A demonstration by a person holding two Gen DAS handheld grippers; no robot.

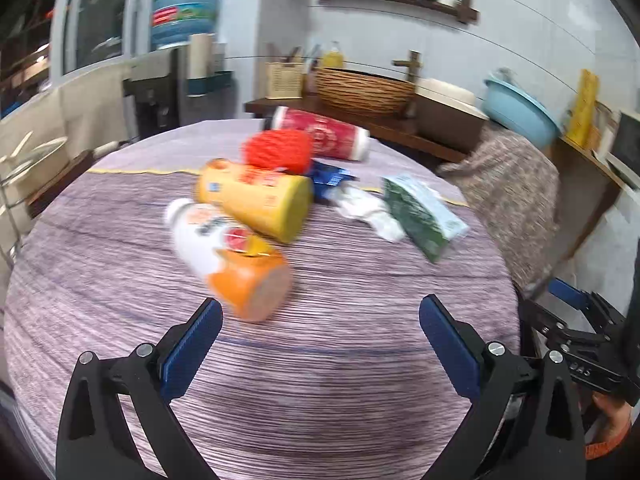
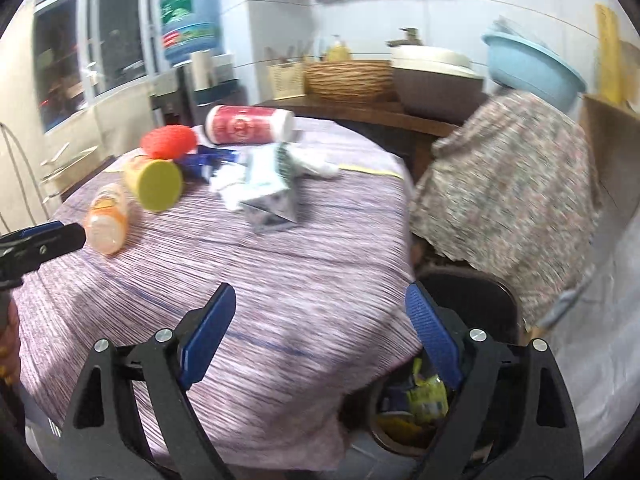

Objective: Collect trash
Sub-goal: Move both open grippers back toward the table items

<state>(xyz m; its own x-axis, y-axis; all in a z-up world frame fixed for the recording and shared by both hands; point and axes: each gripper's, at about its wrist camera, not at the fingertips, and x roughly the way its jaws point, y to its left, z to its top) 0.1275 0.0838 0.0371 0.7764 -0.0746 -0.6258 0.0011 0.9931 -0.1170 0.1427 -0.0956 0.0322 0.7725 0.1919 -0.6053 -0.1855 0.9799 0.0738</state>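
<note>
Two empty claws, left [image 1: 320, 344] and right [image 2: 320, 332]; three toppled containers.

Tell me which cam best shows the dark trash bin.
Right wrist: the dark round trash bin sits below the table edge, yellow wrappers visible inside, partly behind the right gripper. Left wrist view doesn't show it.

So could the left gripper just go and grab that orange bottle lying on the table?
Probably yes. The left gripper is open and empty, and the orange bottle lies just ahead of its fingers with only bare tablecloth between. The yellow canister sits close behind it, not in the way.
</note>
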